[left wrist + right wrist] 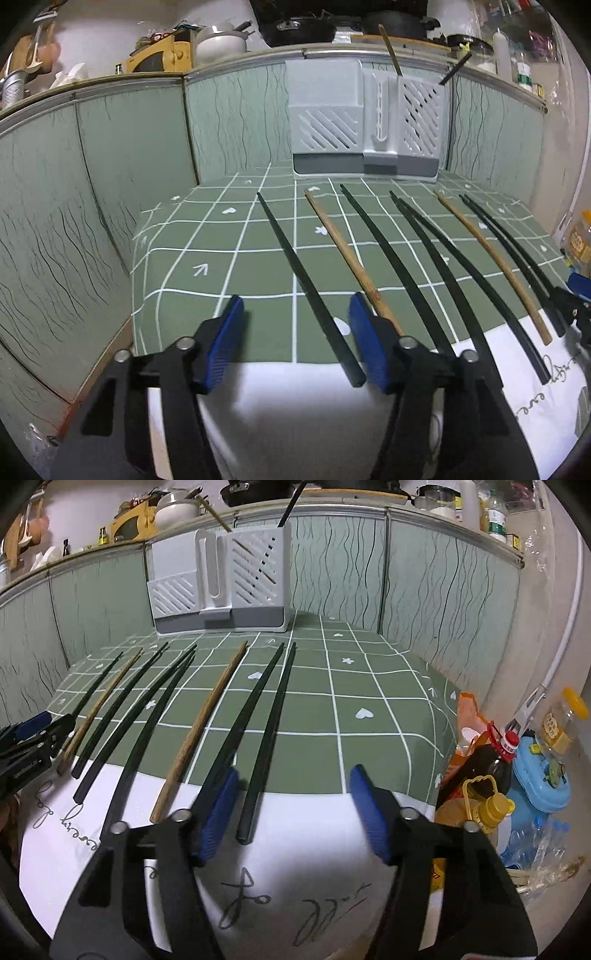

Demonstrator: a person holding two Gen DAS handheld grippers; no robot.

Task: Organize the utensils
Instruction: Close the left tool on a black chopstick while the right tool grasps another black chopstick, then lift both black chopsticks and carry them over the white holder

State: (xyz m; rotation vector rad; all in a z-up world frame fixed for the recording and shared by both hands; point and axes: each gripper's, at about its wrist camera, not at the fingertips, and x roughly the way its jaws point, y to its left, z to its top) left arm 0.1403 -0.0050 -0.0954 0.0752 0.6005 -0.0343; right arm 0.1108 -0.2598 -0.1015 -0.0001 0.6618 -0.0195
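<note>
Green tablecloth w/ white grid lines (207,236) covers the counter, green wavy-line panels behind. Grey-and-white slotted plastic utensil holder (364,125) stands at the back, approx. centre. Eight loose chopsticks lie in a row on the cloth, black & wooden. Left gripper (295,339): blue pads spread, leftmost black chopstick (306,284) between them, untouched. Right gripper (293,812): pads apart, rightmost black chopstick (267,738) between them, not pinched.
</note>
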